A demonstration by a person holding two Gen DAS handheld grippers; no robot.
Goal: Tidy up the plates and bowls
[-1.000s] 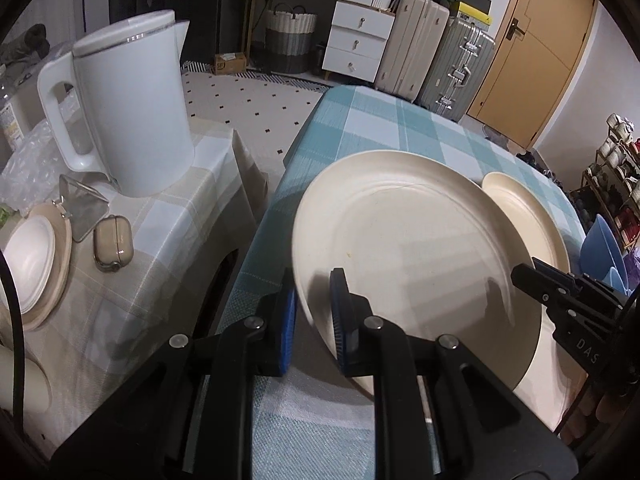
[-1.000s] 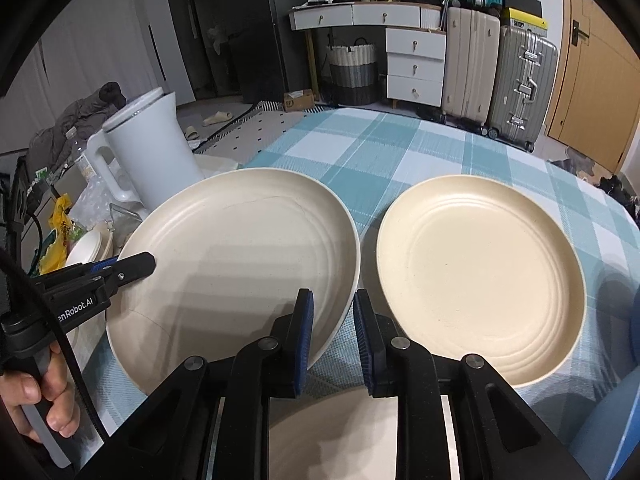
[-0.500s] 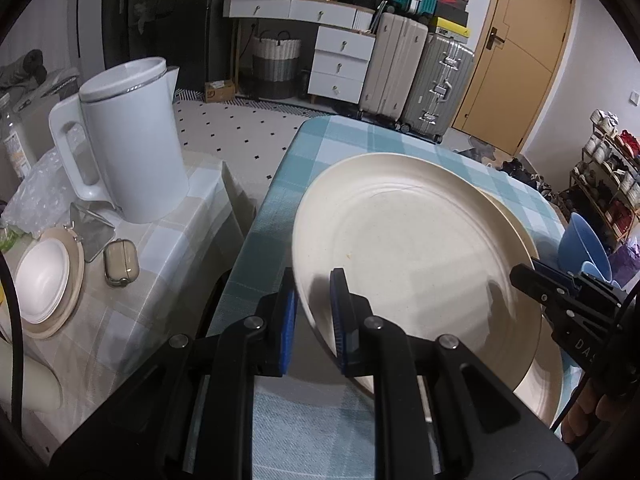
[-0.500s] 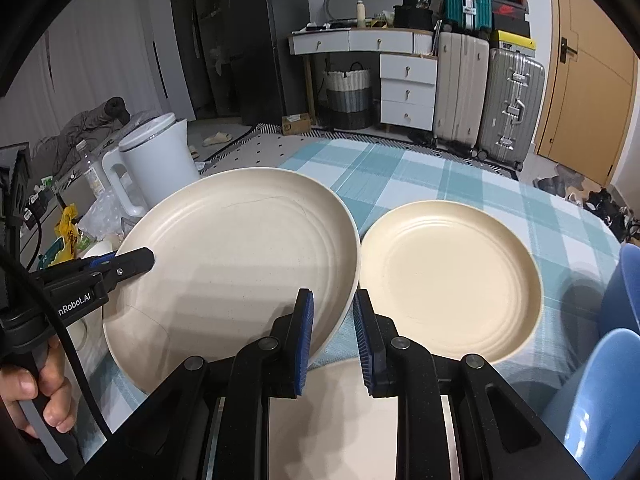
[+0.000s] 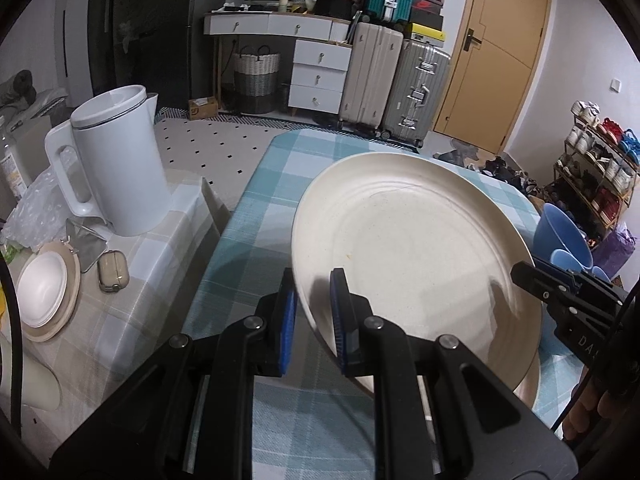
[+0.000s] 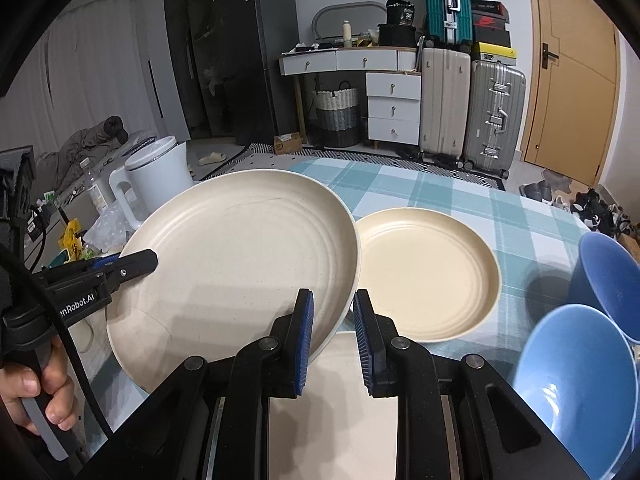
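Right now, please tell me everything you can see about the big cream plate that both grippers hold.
The large cream plate is round and matte, with faint concentric rings, fine speckles and a raised rim. It is lifted and tilted above the checked tablecloth. The left gripper pinches one edge and the right gripper the opposite edge, both shut on the rim. Nothing lies on it. A smaller cream plate lies flat beside it.

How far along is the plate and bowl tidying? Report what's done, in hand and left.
Done: nothing looks stacked yet. In hand: the left gripper and right gripper each clamp a rim of the large cream plate, held above the checked tablecloth. Left: the smaller cream plate lies alone, another plate sits below the right gripper, and the blue bowls stand at the right.
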